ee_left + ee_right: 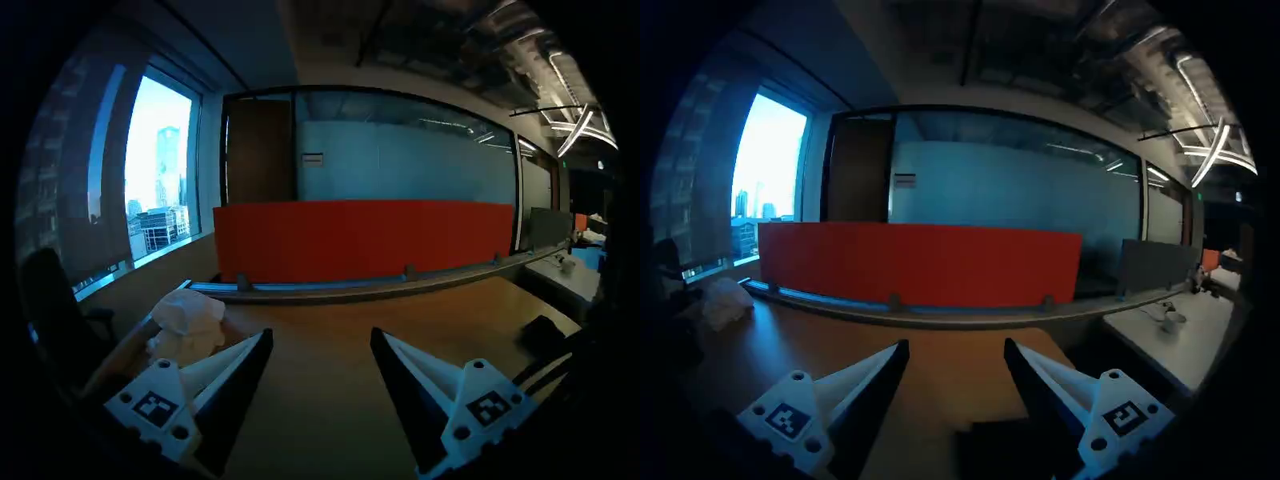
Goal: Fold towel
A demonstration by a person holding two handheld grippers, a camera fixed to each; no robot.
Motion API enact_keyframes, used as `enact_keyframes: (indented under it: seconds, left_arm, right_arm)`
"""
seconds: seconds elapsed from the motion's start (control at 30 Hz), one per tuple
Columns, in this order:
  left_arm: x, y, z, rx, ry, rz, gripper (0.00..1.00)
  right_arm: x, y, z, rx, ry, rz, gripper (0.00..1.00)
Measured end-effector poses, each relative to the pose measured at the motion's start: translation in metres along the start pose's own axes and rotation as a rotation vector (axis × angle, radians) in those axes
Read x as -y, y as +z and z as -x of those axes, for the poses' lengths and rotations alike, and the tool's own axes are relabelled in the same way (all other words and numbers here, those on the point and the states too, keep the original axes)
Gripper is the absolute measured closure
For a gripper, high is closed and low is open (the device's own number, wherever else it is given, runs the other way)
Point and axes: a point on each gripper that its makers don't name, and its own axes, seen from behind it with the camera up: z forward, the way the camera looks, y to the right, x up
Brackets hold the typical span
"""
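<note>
A crumpled white towel (pixel 189 324) lies in a heap on the wooden desk (pixel 336 376), at its far left corner in the left gripper view. My left gripper (pixel 320 336) stands open just to the right of it, its left finger close to the heap, nothing between the fingers. In the right gripper view the same towel (pixel 724 302) sits far off at the left edge. Over the desk (pixel 952 376), my right gripper (pixel 954 346) hangs open and holds nothing.
A red partition (pixel 360 238) with a metal rail runs along the desk's far edge. A dark object (pixel 544 332) lies on the desk at the right. A black chair (pixel 48 312) stands at the left by the window. Another desk (pixel 1168 336) stands to the right.
</note>
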Motion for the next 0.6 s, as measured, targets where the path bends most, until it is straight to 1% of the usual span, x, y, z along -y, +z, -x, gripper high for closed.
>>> enact_keyframes:
  seconds: [0.2, 0.47, 0.6]
  left_arm:
    - [0.013, 0.006, -0.013, -0.026, 0.0, -0.007, 0.1]
    - [0.02, 0.009, -0.022, -0.05, -0.006, 0.005, 0.1]
    - [0.023, 0.009, -0.025, -0.06, -0.006, 0.007, 0.1]
  right_arm:
    - [0.029, 0.001, -0.012, -0.024, 0.018, -0.025, 0.08]
    - [0.072, 0.002, -0.023, -0.042, 0.045, -0.062, 0.08]
    - [0.089, 0.003, -0.029, -0.051, 0.061, -0.077, 0.08]
